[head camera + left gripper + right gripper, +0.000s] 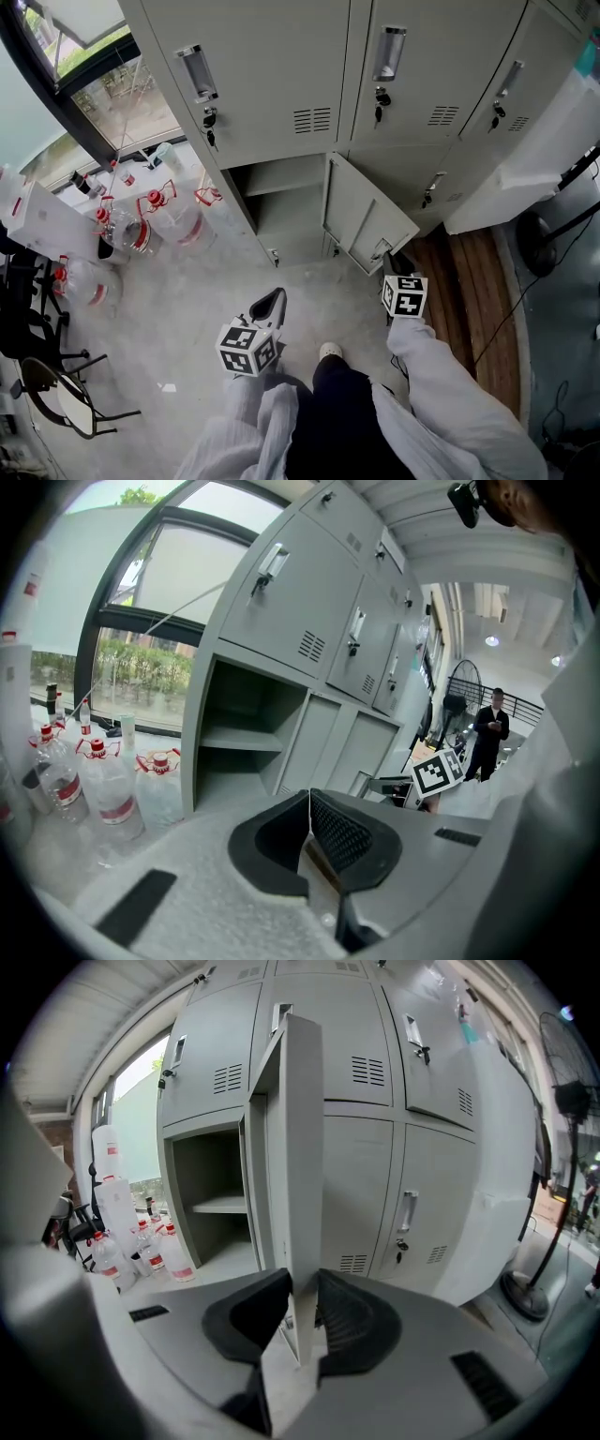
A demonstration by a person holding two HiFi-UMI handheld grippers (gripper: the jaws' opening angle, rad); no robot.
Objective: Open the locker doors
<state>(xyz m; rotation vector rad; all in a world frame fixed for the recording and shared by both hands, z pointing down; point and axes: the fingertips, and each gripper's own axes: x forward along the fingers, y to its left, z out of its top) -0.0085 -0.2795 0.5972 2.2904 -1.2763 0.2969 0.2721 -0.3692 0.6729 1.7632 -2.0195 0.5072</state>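
- Locker doors (281,84) fill the wall ahead of the person. One lower open door (361,220) stands swung well out from a bare compartment with a single shelf.
- Clamped on that door's free edge is the right gripper (392,264): its jaws stand partway apart with the panel pressed between the pads.
- Over the floor before the open compartment hangs the left gripper (272,305), jaws closed together on nothing.
- As I judge it, one door is done. Every other door in view is shut, including the closed lower door (412,1213) to the right, so most of the job remains.
- Only the right gripper view shows the panel edge-on between the jaws, plus a standing fan (562,1110). Only the left gripper view shows a distant person (489,733). Only the head view shows both grippers together.
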